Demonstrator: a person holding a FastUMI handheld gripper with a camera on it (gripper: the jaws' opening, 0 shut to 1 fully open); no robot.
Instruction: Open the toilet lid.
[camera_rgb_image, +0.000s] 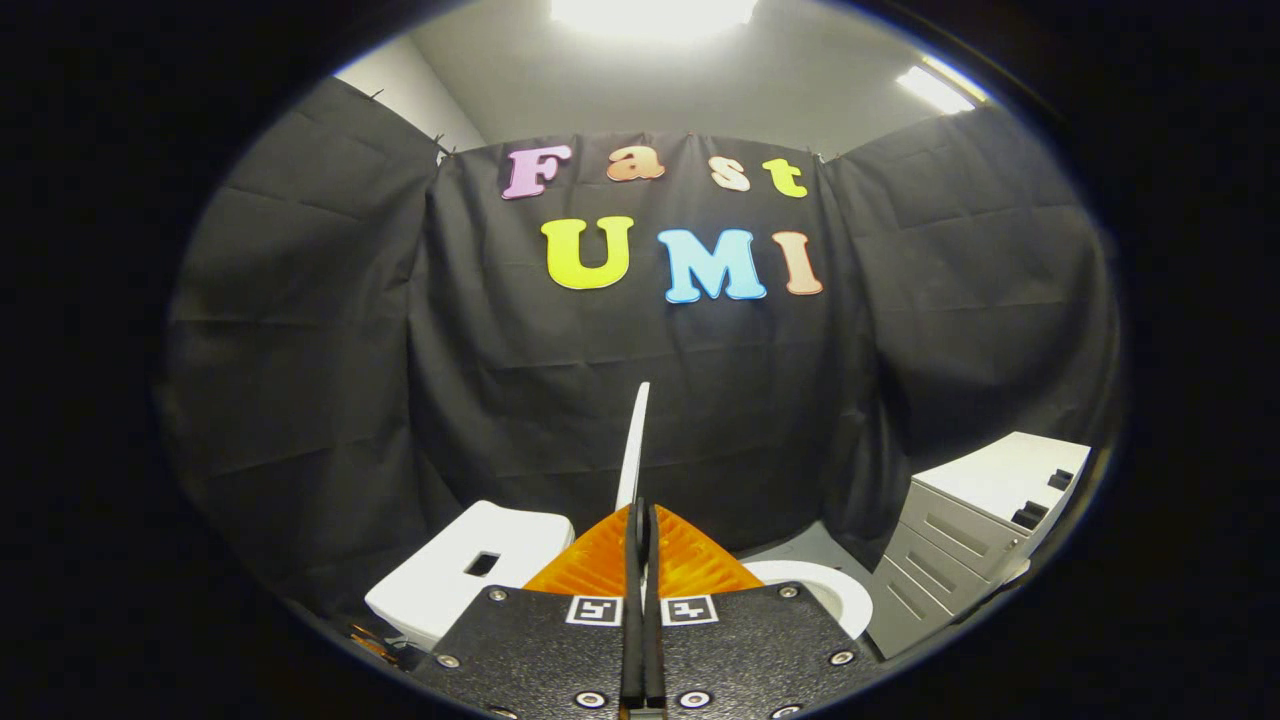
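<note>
Pinching the thin edge of the toilet lid (633, 450), the gripper (640, 525) has its two orange fingers (590, 562) pressed nearly together, with only the lid's white rim between them; the jaws therefore stand all but closed on it. On the black plates behind the fingers sit two small square black-and-white markers (640, 610), coded patterns rather than readable words. The lid is seen edge-on, its long axis running almost straight up from the fingertips, leaning very slightly to the right at the top; it stands upright, raised well clear of the seat. Just beyond the fingers to the right curves the white toilet seat (825, 590); to the left lies the white cistern top (460, 580) with a dark rectangular opening. Farther right stands a pale drawer cabinet (975, 530) against the black cloth wall (300, 350).
</note>
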